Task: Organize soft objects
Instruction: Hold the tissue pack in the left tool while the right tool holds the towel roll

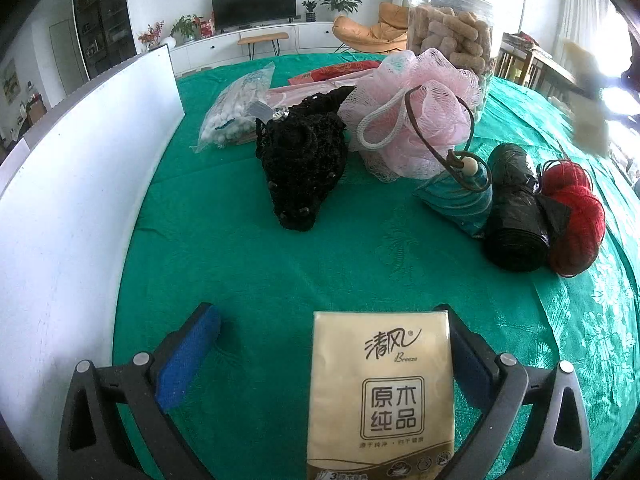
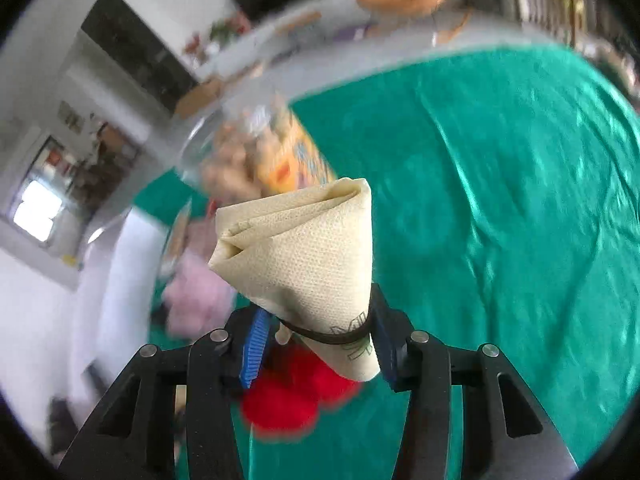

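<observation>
My left gripper (image 1: 326,314) rests open on the green tablecloth (image 1: 248,248). A beige tissue pack (image 1: 382,392) lies flat between its fingers, against the right pad (image 1: 468,364) and well apart from the left pad (image 1: 188,356). My right gripper (image 2: 320,306) is shut on a folded beige tissue (image 2: 304,248), which sticks up in a cone with a thin brown cord (image 2: 332,338) looped around its base. Beneath it are the red yarn balls (image 2: 296,396), and to the left the blurred pink bath pouf (image 2: 196,292).
Across the table lie a black knitted piece (image 1: 304,168), a pink pouf (image 1: 416,120), a bag of cotton balls (image 1: 236,108), a teal pouch (image 1: 460,200), a black bag roll (image 1: 516,216) and red yarn (image 1: 576,216). A biscuit jar (image 1: 452,36) stands behind. A white board (image 1: 80,160) walls the left.
</observation>
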`<state>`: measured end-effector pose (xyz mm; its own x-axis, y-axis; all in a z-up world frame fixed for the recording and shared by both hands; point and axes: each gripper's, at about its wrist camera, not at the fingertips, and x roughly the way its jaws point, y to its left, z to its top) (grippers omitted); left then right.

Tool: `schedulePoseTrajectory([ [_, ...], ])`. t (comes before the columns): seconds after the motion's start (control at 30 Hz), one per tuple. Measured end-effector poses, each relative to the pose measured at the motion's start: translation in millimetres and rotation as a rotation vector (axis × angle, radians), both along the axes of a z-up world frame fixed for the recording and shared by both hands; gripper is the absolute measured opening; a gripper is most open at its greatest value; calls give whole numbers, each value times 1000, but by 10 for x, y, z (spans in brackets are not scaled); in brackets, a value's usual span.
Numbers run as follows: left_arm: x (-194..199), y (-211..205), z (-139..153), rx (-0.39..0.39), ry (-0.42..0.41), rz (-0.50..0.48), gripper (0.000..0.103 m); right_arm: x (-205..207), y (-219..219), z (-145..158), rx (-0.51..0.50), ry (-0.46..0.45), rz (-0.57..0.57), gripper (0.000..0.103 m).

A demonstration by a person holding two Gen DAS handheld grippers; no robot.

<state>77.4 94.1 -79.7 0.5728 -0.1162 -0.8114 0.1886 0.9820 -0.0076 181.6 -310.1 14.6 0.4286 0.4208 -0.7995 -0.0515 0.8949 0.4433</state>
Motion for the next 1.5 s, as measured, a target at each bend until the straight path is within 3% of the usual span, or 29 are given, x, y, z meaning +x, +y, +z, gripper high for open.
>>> schedulePoseTrajectory([
  [0.1,1,0,-1,0,0,0,103,-276,-65,-39,-42,158,154,57],
  [0.17,3,0,-1,0,0,0,103,-504,-50,-260,-90,282,241,60],
  [0.27,4,0,-1,0,0,0,103,-685,-153,-661,-192,360,193,63],
  [0.33,4,0,-1,-1,0,0,103,-691,-193,-795,-199,302,144,70],
  [0.53,4,1,0,-1,0,0,103,-922,-376,-823,-130,33,-73,72],
  [0.67,4,2,0,0,0,0,103,-1181,-121,-803,-304,-114,-42,78],
  [0.7,4,2,0,-1,0,0,103,-1181,-115,-755,-341,-118,-29,78],
  [0.77,5,2,0,-1,0,0,103,-1155,21,-944,-403,-91,-7,81],
  [0.83,1,-1,-4,-1,0,0,103,-1158,116,-982,-463,-124,-13,84],
  [1.0,0,-1,-4,-1,0,0,103,-1267,66,-1036,-449,-211,-67,85],
  [1.37,-8,-12,-4,3,3,0,103,-1227,92,-1060,-449,-216,-71,85],
  [1.5,-40,4,21,18,86,-36,103,-1222,95,-1058,-450,-216,-71,85],
])
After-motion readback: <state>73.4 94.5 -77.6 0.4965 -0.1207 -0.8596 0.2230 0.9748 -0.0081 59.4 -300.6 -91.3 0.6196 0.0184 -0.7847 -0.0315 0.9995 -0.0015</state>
